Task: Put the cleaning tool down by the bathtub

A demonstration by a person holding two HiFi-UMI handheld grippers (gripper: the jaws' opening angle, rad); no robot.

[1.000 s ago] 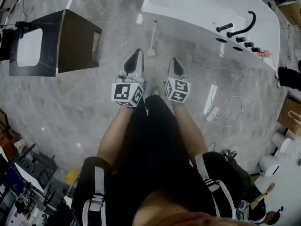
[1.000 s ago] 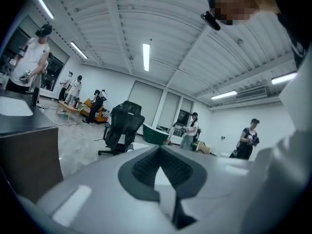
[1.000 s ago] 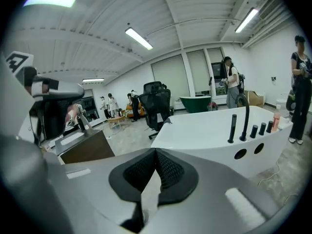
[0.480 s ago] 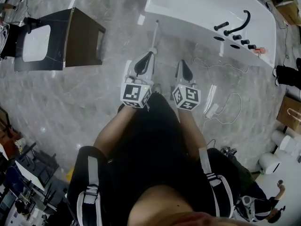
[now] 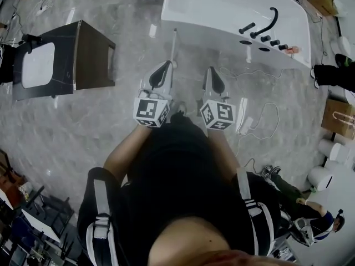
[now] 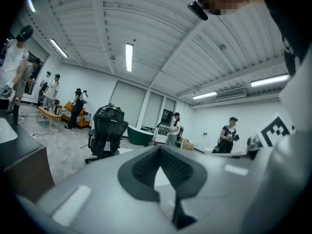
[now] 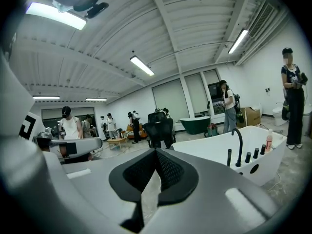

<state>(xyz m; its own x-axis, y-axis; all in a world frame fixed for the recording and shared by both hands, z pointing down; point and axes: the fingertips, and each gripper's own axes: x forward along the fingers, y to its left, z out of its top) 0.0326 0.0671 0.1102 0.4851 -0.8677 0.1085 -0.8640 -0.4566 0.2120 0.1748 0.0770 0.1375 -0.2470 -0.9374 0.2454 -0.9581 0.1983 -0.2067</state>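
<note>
The cleaning tool (image 5: pixel 174 44), a white long-handled brush, lies on the marble floor against the side of the white bathtub (image 5: pixel 222 7). Its lower end is hidden behind my left gripper (image 5: pixel 165 65). Nothing holds it. Both grippers hang side by side above the floor in front of the person's body and point toward the tub. My left gripper (image 6: pixel 159 147) is shut, pads meeting at the tip with nothing between them. My right gripper (image 5: pixel 211 71) is likewise shut and empty (image 7: pixel 156 151). The right gripper view shows the bathtub (image 7: pixel 219 155) and its black faucet (image 7: pixel 237 143) ahead to the right.
A dark cabinet (image 5: pixel 91 54) with a white basin top stands at the left. A white power strip (image 5: pixel 243 115) and loose cables lie on the floor at the right, with a paper bag (image 5: pixel 338 118) beyond. A black office chair (image 6: pixel 107 130) and several people stand further off.
Both grippers have risen away from the floor, still shut and empty. The brush stays on the floor beside the tub.
</note>
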